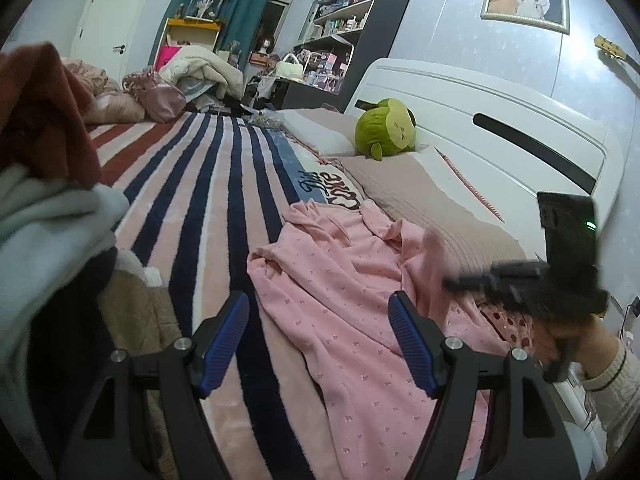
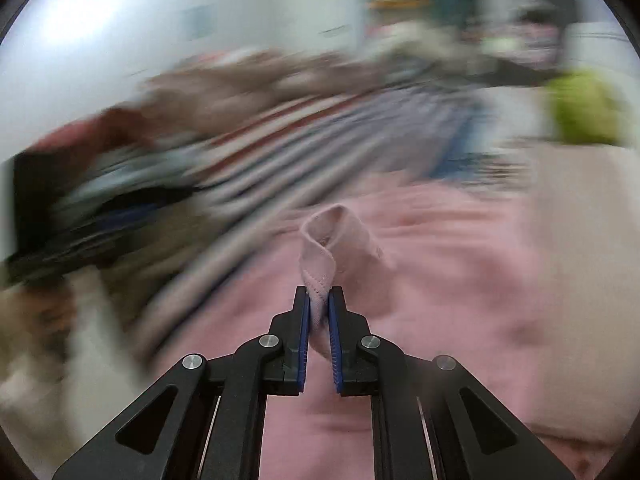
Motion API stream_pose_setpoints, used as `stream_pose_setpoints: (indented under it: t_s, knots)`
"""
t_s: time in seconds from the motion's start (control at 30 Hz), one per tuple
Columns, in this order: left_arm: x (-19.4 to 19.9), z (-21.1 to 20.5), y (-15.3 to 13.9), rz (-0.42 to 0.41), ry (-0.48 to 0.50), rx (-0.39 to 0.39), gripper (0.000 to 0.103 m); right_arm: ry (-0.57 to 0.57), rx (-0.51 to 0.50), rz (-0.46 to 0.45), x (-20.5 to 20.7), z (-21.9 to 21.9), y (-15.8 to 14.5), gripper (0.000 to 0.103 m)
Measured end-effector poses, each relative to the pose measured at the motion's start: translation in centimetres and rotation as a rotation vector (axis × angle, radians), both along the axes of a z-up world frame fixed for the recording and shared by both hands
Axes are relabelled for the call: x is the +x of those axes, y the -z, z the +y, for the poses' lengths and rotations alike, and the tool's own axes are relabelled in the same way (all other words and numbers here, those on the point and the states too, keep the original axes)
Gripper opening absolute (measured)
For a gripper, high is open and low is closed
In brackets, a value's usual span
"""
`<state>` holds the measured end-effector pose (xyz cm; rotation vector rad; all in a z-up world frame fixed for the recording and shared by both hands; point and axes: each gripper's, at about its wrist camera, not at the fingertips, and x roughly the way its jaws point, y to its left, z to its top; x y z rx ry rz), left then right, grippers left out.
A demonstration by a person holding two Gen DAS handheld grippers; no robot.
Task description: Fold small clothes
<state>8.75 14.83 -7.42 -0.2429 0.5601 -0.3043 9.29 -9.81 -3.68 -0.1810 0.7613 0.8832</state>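
Observation:
A small pink patterned garment (image 1: 348, 280) lies crumpled on the striped blanket (image 1: 208, 184) of a bed. My left gripper (image 1: 318, 304) is open and empty, hovering just above the garment's left edge. My right gripper (image 2: 319, 296) is shut on a hemmed edge of the pink garment (image 2: 328, 248), which loops up between its pads. In the left wrist view the right gripper (image 1: 460, 282) shows blurred at the right, over the garment's right side. The right wrist view is heavily motion-blurred.
A pile of other clothes (image 1: 44, 200) sits at the left. A green plush toy (image 1: 384, 128) rests on the pillows (image 1: 400, 184) by the white headboard (image 1: 500, 120). Shelves (image 1: 344, 24) and bedding clutter stand at the back.

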Motion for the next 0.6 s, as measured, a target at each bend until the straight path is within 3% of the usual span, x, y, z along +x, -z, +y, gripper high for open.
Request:
stream_pose_setpoints:
  t_s: [0.13, 0.23, 0.33, 0.4, 0.53, 0.6]
  knots:
    - [-1.1, 0.1, -0.6, -0.014, 0.004, 0.007, 0.07, -0.296, -0.058, 0.248, -3.5, 4.9, 3.4, 0.005]
    - [-1.4, -0.3, -0.2, 0.007, 0.036, 0.013, 0.073, -0.349, -0.141, 0.322, -4.8, 6.2, 6.0, 0.009]
    - [-1.6, -1.3, 1.0, 0.046, 0.075, 0.03, 0.073, -0.266, -0.112, 0.319, -4.2, 4.4, 5.6, 0.024]
    - [-1.7, -1.8, 1.7, 0.074, 0.094, 0.045, 0.074, -0.191, -0.048, 0.282, -3.9, 1.5, 3.9, 0.049]
    - [-1.8, -3.6, 4.3, 0.154, 0.173, 0.04, 0.074, -0.023, 0.015, 0.212, -3.2, -4.8, 1.8, 0.053]
    - [-1.5, -5.0, 5.6, 0.187, 0.181, 0.069, 0.074, 0.127, 0.005, 0.188, -2.3, -8.7, 2.1, 0.055]
